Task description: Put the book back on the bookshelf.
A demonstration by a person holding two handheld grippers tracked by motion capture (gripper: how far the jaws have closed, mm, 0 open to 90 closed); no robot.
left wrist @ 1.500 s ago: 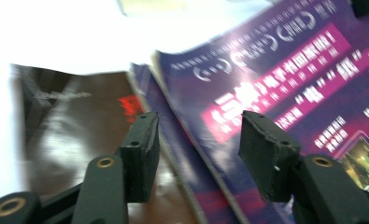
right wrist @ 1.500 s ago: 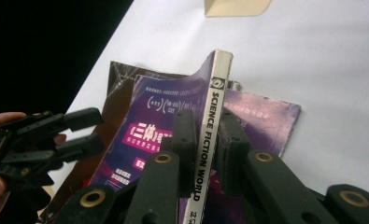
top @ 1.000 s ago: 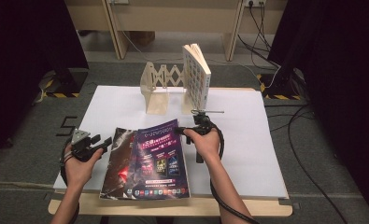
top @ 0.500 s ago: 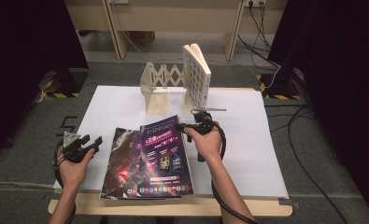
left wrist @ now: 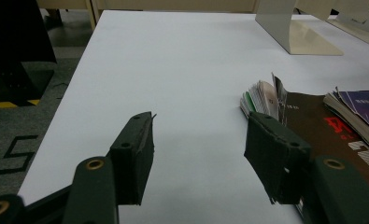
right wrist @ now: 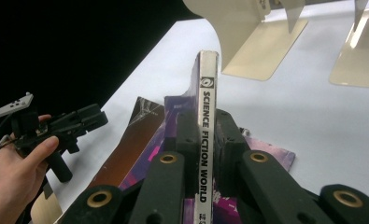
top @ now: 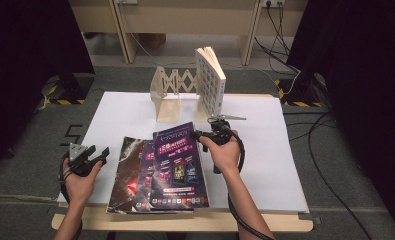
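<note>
On the stack, magazine [top: 177, 160] lies lengthwise toward the person.

Left gripper [top: 101, 154]: black pistol-grip body, grey three-cornered plate on top, black cable looped at the wrist; its two jaws were dark, flat rectangular pads [left wrist: 134, 156] with frayed edges, on arms with brass-ringed holes. Right gripper [top: 199, 134]: same black build, grey plate, thick black cable trailing along the forearm. Both forearms were bare, no sleeves visible.
</note>
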